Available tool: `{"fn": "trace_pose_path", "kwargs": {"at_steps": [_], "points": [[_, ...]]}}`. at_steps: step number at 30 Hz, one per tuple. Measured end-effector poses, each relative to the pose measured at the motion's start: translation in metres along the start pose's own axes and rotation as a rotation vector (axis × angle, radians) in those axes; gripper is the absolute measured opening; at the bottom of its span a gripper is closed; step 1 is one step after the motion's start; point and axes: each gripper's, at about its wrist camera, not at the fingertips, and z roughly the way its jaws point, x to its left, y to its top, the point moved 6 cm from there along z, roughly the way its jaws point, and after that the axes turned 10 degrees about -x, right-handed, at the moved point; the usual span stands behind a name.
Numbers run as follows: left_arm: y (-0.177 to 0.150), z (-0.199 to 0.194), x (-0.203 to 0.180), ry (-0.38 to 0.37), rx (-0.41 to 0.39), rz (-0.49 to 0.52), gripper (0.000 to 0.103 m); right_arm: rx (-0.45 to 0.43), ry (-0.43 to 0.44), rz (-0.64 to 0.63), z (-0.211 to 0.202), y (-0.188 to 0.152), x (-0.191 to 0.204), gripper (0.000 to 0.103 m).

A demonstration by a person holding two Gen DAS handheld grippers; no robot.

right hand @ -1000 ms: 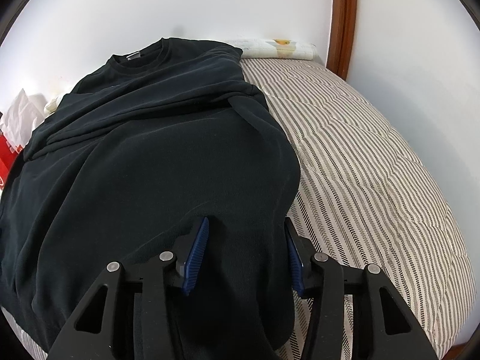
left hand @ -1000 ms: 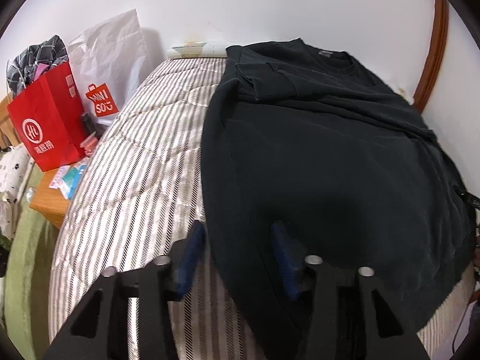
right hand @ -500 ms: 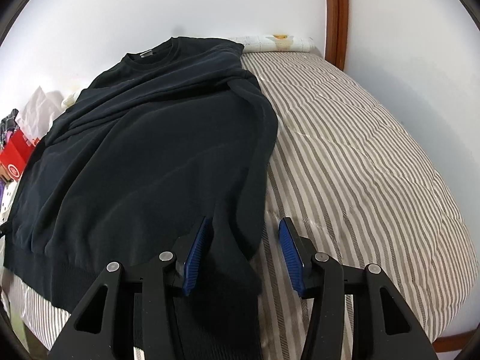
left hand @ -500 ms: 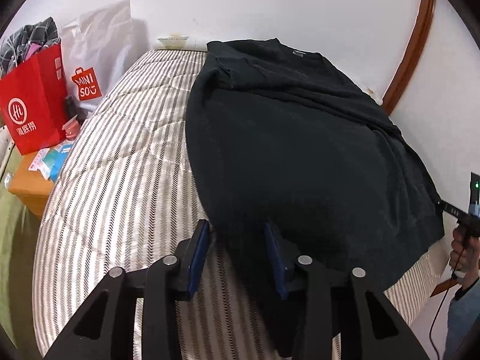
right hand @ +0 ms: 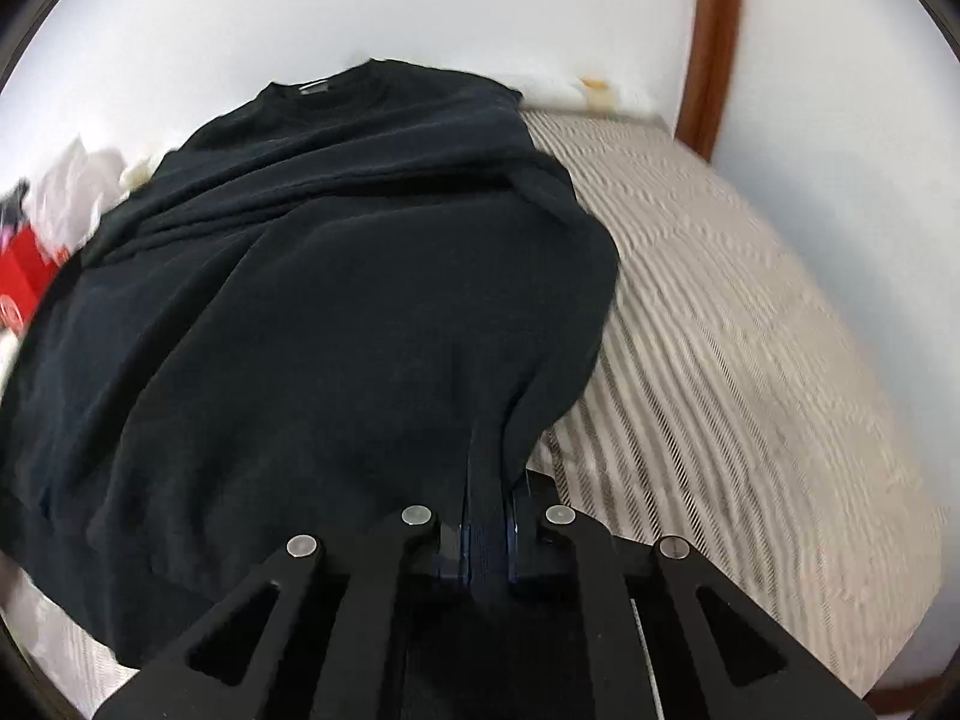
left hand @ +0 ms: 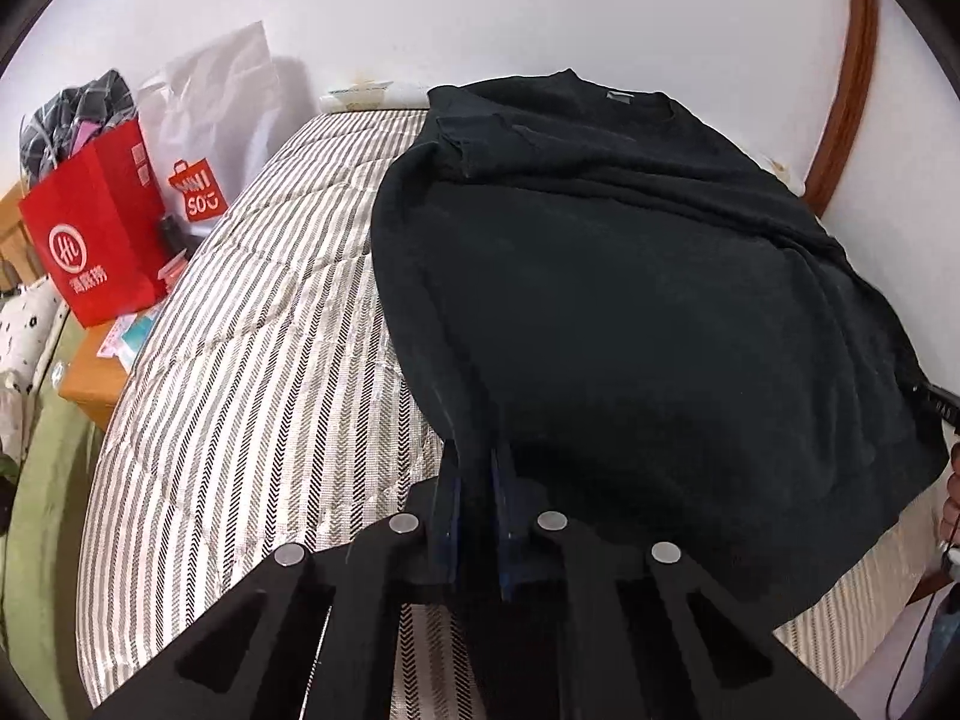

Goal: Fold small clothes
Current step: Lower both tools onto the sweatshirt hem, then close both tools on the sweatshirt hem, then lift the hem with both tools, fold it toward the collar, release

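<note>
A black sweatshirt (left hand: pixel 630 300) lies spread on a striped mattress (left hand: pixel 252 360), collar toward the far wall. My left gripper (left hand: pixel 477 468) is shut on the sweatshirt's near left hem corner. In the right wrist view the sweatshirt (right hand: pixel 336 300) fills the left and middle, and my right gripper (right hand: pixel 486 480) is shut on its near right hem corner. The cloth rises in a ridge into each pair of blue pads.
A red paper bag (left hand: pixel 96 234) and a white Miniso bag (left hand: pixel 204 126) stand on a wooden side table (left hand: pixel 90 378) left of the bed. White walls and a brown door frame (right hand: pixel 708 42) bound the far side. Bare mattress (right hand: pixel 750 360) lies right of the sweatshirt.
Both grippers have gone from open around the hem corners to shut on them. The right wrist view is blurred with motion and the cloth has bunched at both pads.
</note>
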Motion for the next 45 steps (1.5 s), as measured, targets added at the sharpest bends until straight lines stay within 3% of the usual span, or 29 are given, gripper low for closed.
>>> {"fn": "trace_pose_path", "kwargs": {"at_steps": [3,8,16,19,24,35,40,45], "points": [[0.004,-0.012,0.011,-0.059,-0.020,-0.117,0.007,-0.101,0.036,0.080,-0.026,0.004,-0.013,0.006],[0.005,-0.039,0.015,-0.154,-0.030,-0.197,0.007,-0.149,0.113,0.147,-0.062,0.001,-0.042,0.006],[0.016,-0.083,-0.012,-0.186,-0.113,-0.082,0.007,-0.183,0.171,0.202,-0.090,0.001,-0.064,0.006],[0.033,-0.090,-0.017,-0.172,-0.160,-0.063,0.007,-0.230,0.172,0.214,-0.097,0.019,-0.068,0.006],[0.067,-0.097,-0.008,-0.164,-0.255,-0.122,0.007,-0.313,0.156,0.210,-0.105,0.063,-0.068,0.006],[0.160,-0.044,-0.010,-0.044,-0.314,-0.093,0.007,-0.343,0.111,0.174,-0.052,0.166,-0.049,0.006],[0.197,0.003,-0.010,0.003,-0.302,-0.106,0.007,-0.318,0.096,0.199,-0.002,0.205,-0.043,0.006],[0.212,0.060,-0.011,0.043,-0.252,-0.113,0.007,-0.282,0.095,0.249,0.053,0.220,-0.041,0.006]]}}
